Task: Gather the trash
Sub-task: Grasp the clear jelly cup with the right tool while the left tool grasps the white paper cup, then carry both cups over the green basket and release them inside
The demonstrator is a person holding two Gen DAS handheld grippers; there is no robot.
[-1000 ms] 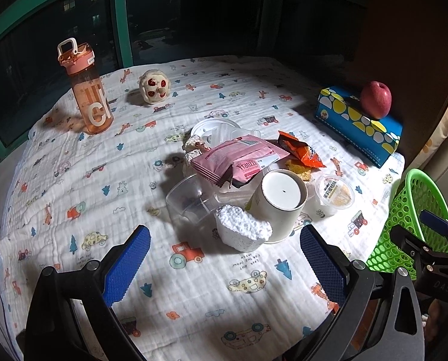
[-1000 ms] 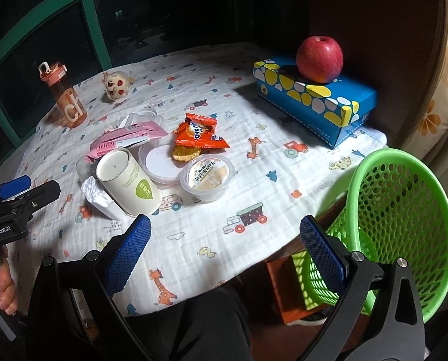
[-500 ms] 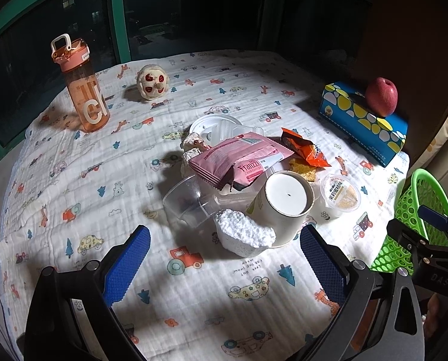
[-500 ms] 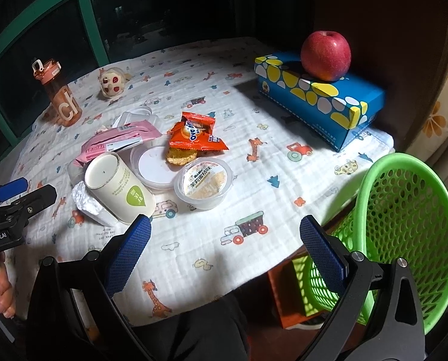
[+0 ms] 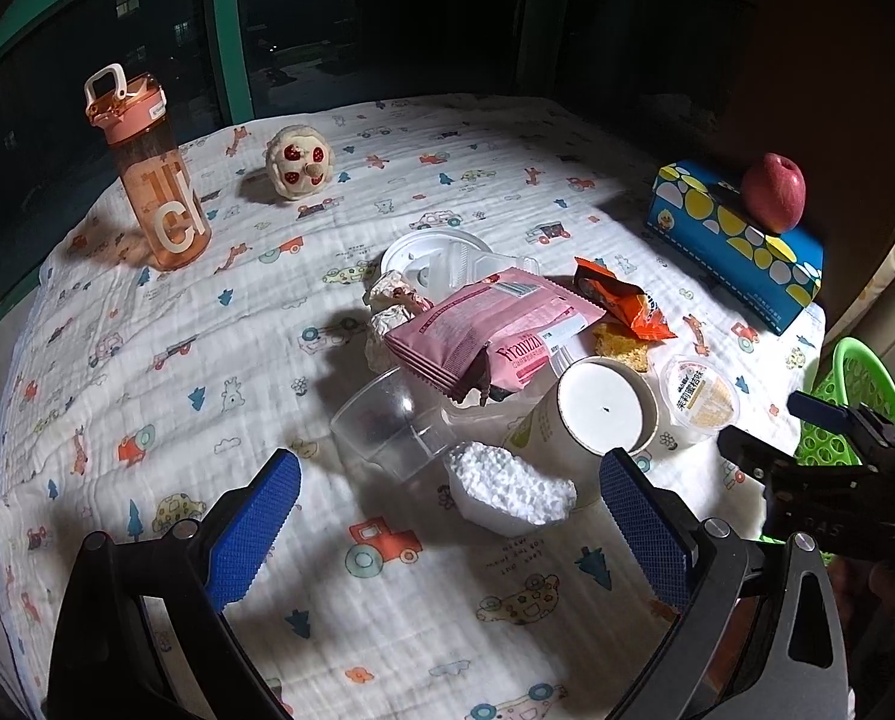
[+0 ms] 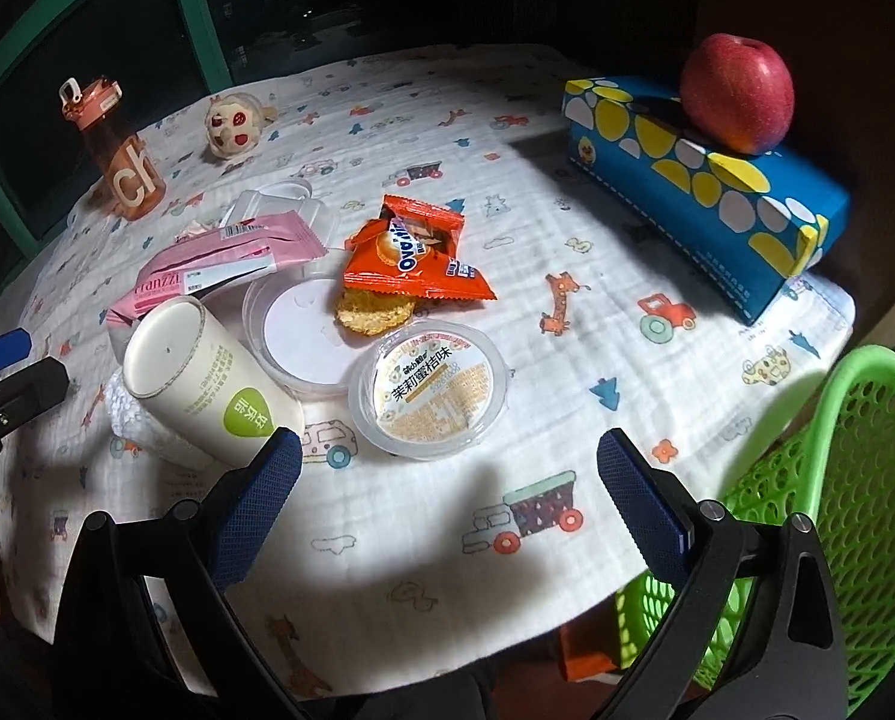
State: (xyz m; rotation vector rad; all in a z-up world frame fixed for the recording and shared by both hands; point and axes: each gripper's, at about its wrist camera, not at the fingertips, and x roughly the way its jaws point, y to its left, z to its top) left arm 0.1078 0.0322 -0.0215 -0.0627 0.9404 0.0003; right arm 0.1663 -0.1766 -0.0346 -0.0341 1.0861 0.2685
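Ahead of the left tongs [image 5: 450,531], which are held spread and empty, a foam lump [image 5: 507,489] is seen just beyond the tips, with a clear cup [image 5: 390,423] and paper cup [image 5: 603,408] behind it. Between the spread, empty right tongs [image 6: 447,489] and an orange wrapper [image 6: 414,258], a sealed tub [image 6: 432,399] is found. A green basket [image 6: 831,516] is set to their right.

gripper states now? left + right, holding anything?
Left gripper: open, holding nothing, hovering near the white foam chunk.
Right gripper: open, holding nothing, near the jelly cup.
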